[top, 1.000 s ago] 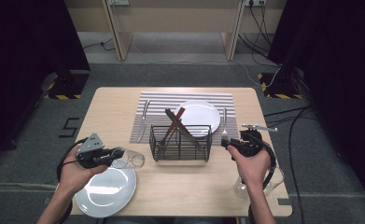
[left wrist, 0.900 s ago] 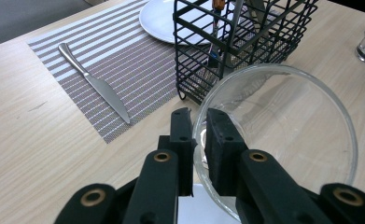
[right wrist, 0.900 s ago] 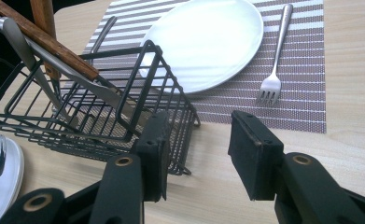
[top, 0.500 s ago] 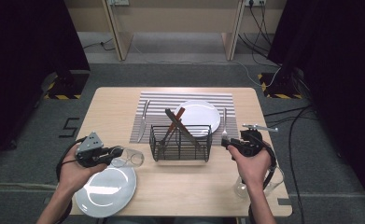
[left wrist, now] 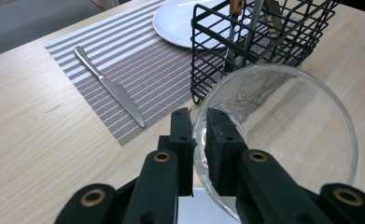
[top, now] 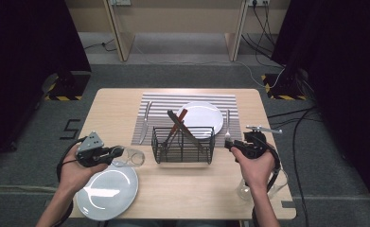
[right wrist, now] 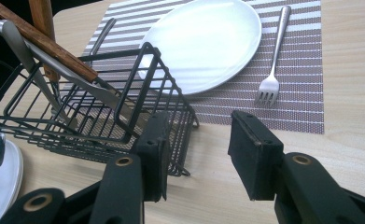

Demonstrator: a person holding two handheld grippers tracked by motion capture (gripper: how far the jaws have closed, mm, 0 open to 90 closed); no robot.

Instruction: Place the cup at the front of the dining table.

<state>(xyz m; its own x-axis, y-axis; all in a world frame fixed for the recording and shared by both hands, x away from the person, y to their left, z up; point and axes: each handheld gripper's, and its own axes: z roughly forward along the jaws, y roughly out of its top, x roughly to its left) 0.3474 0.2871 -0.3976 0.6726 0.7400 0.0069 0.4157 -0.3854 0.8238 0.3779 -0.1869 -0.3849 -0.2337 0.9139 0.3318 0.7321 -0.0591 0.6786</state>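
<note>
A clear drinking glass lies on its side, mouth toward the camera in the left gripper view, and my left gripper is shut on its rim. Up close, the jaws pinch the glass wall at my left gripper. It is just beyond a white plate at the front left. My right gripper stands open with nothing in it, right of the black wire basket. In the right gripper view, my right gripper points at the basket's corner.
A striped placemat carries a second white plate, a knife on its left and a fork on its right. Wooden-handled utensils lean in the basket. Another glass stands by the right forearm near the front edge.
The left gripper has moved the glass slightly toward the basket, away from the front-left plate. The right gripper has barely moved.
</note>
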